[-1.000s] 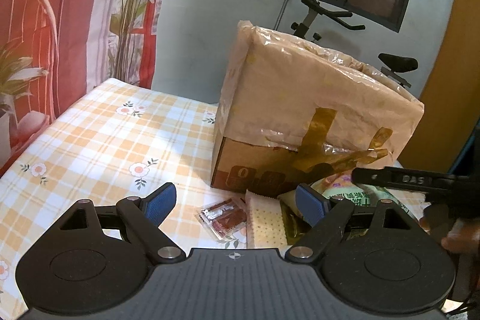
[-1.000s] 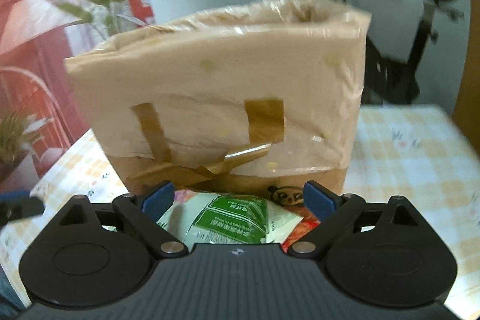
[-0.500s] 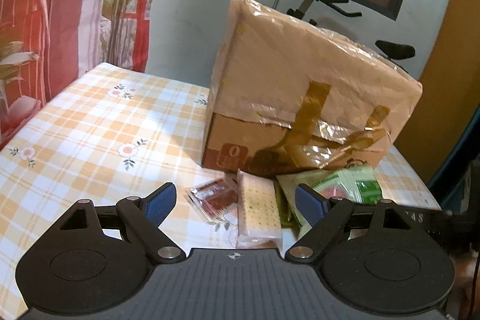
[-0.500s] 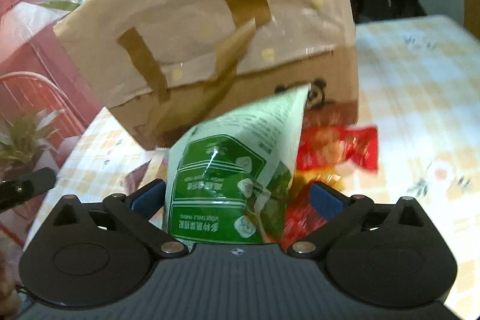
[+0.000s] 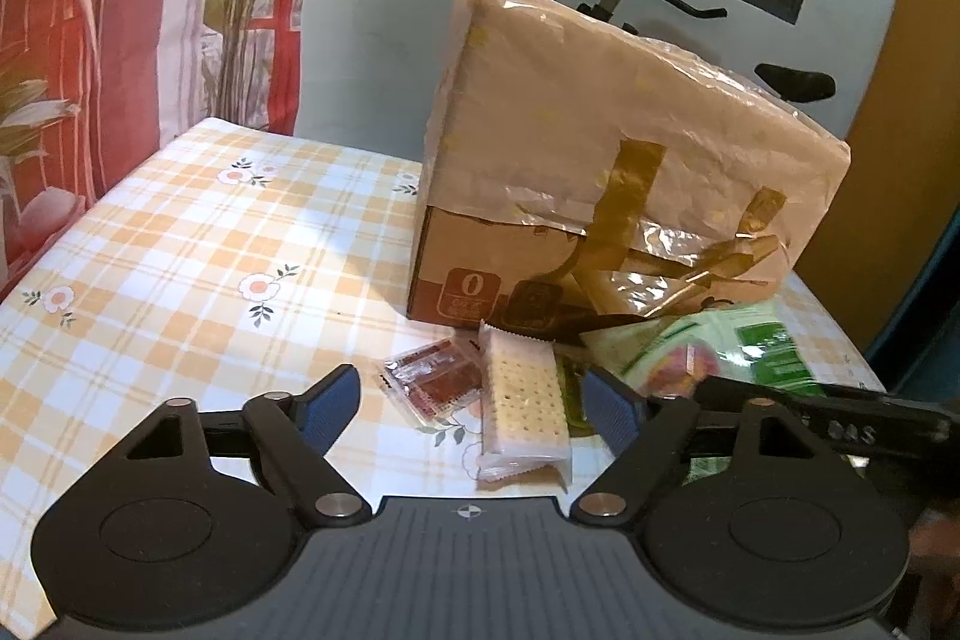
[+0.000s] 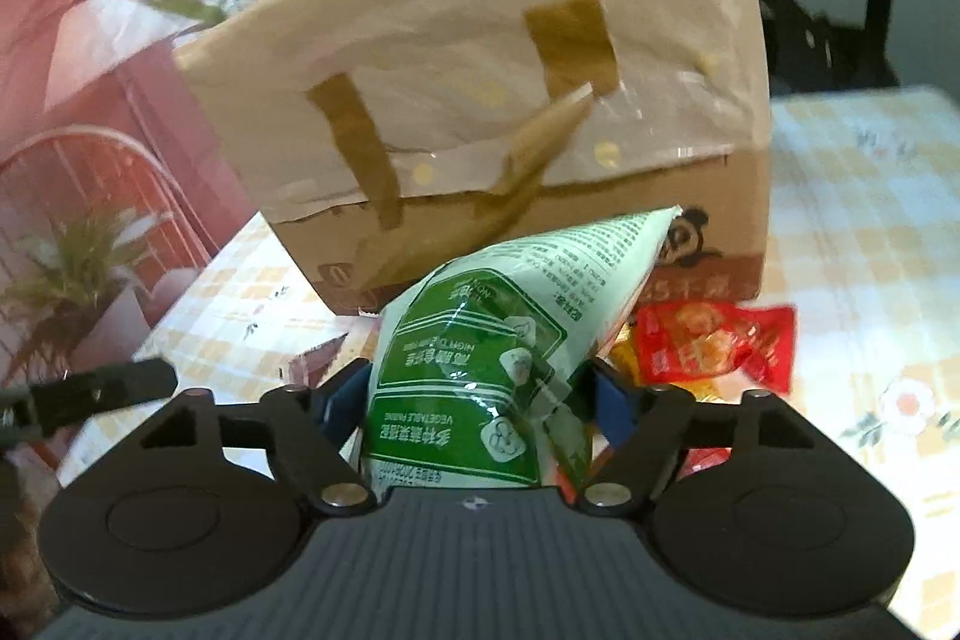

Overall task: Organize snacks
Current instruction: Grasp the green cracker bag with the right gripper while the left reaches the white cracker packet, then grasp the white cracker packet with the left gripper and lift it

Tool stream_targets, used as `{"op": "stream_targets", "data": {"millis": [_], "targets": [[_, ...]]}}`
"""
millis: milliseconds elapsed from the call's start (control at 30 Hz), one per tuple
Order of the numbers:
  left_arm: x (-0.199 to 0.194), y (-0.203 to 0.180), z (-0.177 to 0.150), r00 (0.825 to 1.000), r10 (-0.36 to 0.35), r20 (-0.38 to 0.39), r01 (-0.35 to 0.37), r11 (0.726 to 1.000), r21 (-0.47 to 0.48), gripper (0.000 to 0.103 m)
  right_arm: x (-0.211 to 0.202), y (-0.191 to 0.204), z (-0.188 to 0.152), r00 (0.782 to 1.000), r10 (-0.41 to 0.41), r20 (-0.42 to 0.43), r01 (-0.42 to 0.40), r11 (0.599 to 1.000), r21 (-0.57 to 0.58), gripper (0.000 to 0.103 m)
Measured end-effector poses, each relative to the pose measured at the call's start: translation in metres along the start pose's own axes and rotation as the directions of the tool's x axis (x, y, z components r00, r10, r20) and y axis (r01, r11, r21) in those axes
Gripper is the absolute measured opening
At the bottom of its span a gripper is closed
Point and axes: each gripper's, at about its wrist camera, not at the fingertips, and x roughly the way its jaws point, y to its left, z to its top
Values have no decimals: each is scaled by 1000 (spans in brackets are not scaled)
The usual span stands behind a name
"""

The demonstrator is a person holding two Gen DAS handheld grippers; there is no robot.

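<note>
Left gripper (image 5: 471,403) was held wide, closing over nothing; right gripper (image 6: 480,400) was closing on the green snack bag (image 6: 498,346), whose long axis pointed up-right toward the cardboard box (image 6: 480,100) on the checked tablecloth (image 5: 180,250).

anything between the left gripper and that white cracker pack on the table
Nothing visible does. The white perforated cracker pack lies flat on the checked tablecloth just ahead of the left gripper, whose closing jaws hold nothing.
</note>
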Motion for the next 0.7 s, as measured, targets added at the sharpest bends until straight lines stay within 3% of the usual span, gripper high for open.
{"op": "stream_targets", "data": {"millis": [167, 300, 433, 567, 700], "targets": [[18, -11, 5, 999, -4, -32, 6, 998, 55, 75, -28, 6, -13, 996, -71, 58, 78, 990, -122, 75], [43, -28, 12, 999, -11, -52, 17, 993, 116, 75, -44, -10, -21, 992, -92, 88, 99, 992, -75, 75], [69, -42, 20, 997, -20, -80, 32, 988, 154, 67, -49, -21, -24, 987, -119, 105, 123, 992, -31, 75], [96, -48, 22, 993, 48, -107, -25, 978, 209, 55, -54, -28, -27, 986, -118, 114, 119, 993, -8, 75], [111, -47, 14, 985, 81, -151, -45, 973, 225, 55, -57, -30, -26, 986, -113, 119, 113, 994, 5, 75]]}}
